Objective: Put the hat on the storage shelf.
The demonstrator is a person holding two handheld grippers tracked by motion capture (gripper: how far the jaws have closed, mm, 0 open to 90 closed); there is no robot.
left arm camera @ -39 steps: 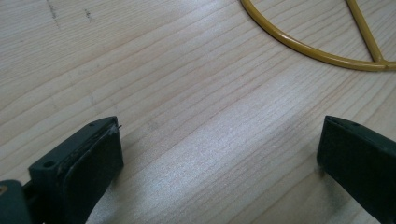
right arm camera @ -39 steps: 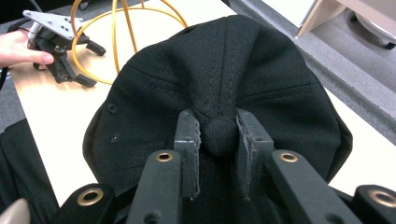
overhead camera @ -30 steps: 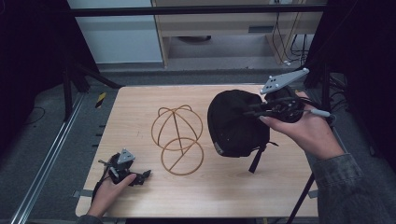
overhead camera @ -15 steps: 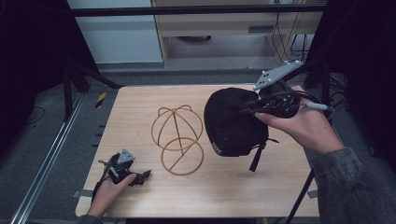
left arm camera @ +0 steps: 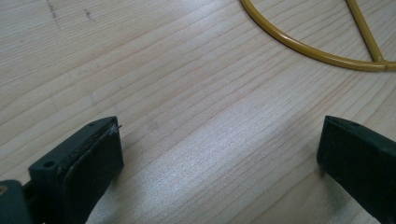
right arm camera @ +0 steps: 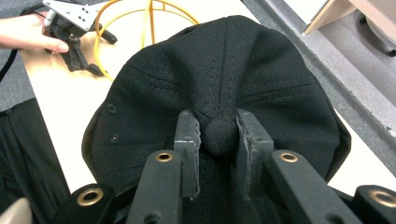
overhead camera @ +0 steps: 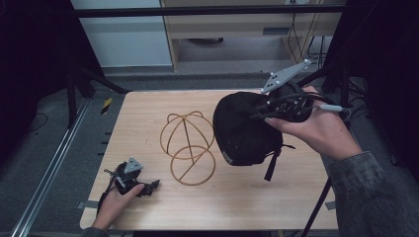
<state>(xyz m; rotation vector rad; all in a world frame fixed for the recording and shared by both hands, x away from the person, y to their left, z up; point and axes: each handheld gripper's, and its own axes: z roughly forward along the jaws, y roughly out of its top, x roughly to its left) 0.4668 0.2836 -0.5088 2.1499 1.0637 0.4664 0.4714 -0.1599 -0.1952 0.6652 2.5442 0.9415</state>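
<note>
A: What sits at the left?
B: The left gripper [overhead camera: 148, 186] rests on the pale wood-grain surface [overhead camera: 143, 123], its matte black jaws spread wide with nothing between them.

A: And ahead of it?
B: A yellow wire stand [overhead camera: 187, 146]: a thin ring base just beyond that gripper, with a rounded dome of hoops above.

A: Farther right?
B: The right gripper [right arm camera: 218, 135] pinches the fabric button atop a black stitched cap [overhead camera: 244, 129], which hangs off the surface beside the stand.
</note>
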